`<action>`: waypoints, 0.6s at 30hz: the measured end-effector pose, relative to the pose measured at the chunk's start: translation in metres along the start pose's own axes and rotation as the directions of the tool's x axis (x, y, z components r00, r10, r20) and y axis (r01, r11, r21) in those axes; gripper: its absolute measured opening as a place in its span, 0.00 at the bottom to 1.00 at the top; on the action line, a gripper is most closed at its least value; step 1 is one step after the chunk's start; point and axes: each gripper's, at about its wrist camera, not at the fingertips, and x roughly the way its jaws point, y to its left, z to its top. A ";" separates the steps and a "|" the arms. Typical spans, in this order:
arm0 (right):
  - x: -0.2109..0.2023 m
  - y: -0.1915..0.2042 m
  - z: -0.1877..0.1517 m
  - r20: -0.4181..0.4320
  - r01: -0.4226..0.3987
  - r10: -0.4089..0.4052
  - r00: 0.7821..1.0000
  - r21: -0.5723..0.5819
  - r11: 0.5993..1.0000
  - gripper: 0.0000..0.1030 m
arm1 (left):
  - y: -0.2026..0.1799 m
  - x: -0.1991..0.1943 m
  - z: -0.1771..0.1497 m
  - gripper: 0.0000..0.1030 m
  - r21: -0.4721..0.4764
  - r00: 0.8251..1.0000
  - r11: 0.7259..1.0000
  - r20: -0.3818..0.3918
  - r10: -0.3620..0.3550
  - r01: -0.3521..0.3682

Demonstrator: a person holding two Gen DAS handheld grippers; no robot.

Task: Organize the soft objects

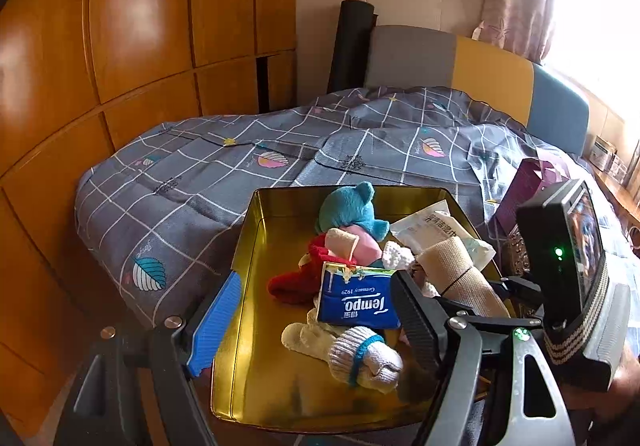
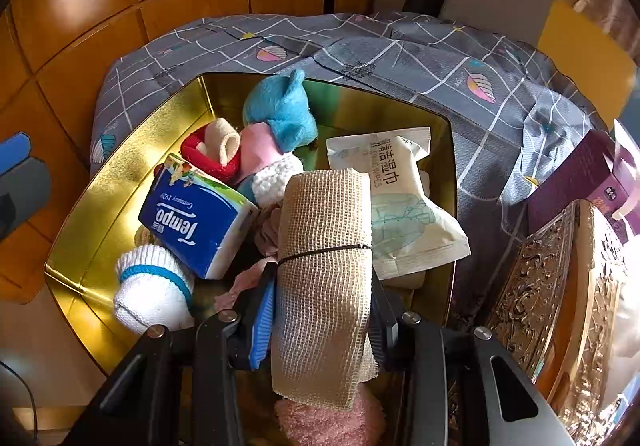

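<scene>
A gold tin box (image 1: 248,230) (image 2: 120,149) sits on the bed and holds a blue plush (image 1: 348,207) (image 2: 280,109), a red sock (image 1: 292,286), a blue Tempo tissue pack (image 1: 356,302) (image 2: 192,217), a white sock with a blue band (image 1: 364,360) (image 2: 152,290) and a wet-wipes pack (image 2: 400,197). My right gripper (image 2: 324,286) is shut on a beige bandage roll (image 2: 324,246) (image 1: 460,274) and holds it over the box's near right part. My left gripper (image 1: 316,318) is open over the box's near edge, empty.
A grey checked quilt (image 1: 240,165) covers the bed. A purple carton (image 2: 576,173) and an ornate gold box lid (image 2: 552,286) lie right of the tin. Wooden wardrobe doors (image 1: 120,45) stand to the left. A pink fuzzy item (image 2: 328,422) lies under my right gripper.
</scene>
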 end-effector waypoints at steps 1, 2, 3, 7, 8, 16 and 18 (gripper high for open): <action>-0.001 0.000 -0.001 0.003 0.004 -0.004 1.000 0.000 1.000 0.39 | 0.001 0.000 0.000 0.75 -0.003 1.000 1.000 0.001 0.004 -0.004; -0.003 0.001 -0.002 0.005 0.008 -0.008 1.000 0.003 1.000 0.40 | 0.001 0.000 0.000 0.75 -0.007 1.000 1.000 0.003 0.008 -0.008; -0.005 0.001 -0.003 0.007 0.008 -0.008 1.000 0.009 1.000 0.41 | 0.002 0.000 0.000 0.75 -0.009 1.000 1.000 0.005 0.012 -0.012; -0.015 0.001 -0.005 0.029 0.023 -0.023 0.999 0.025 0.999 0.46 | 0.006 0.000 -0.001 0.75 -0.033 1.000 0.999 0.008 0.015 -0.015; -0.018 0.001 -0.004 0.038 0.029 -0.030 0.999 0.030 0.999 0.52 | 0.008 0.000 -0.001 0.75 -0.040 1.000 0.999 0.007 0.017 -0.017; -0.062 0.004 -0.008 0.163 0.122 -0.133 0.978 0.075 0.990 0.78 | 0.011 -0.007 0.002 0.75 -0.061 0.997 0.996 0.032 0.065 -0.063; -0.074 0.004 -0.010 0.194 0.145 -0.162 0.968 0.096 0.985 0.82 | 0.011 -0.010 0.003 0.75 -0.065 0.997 0.996 0.042 0.067 -0.064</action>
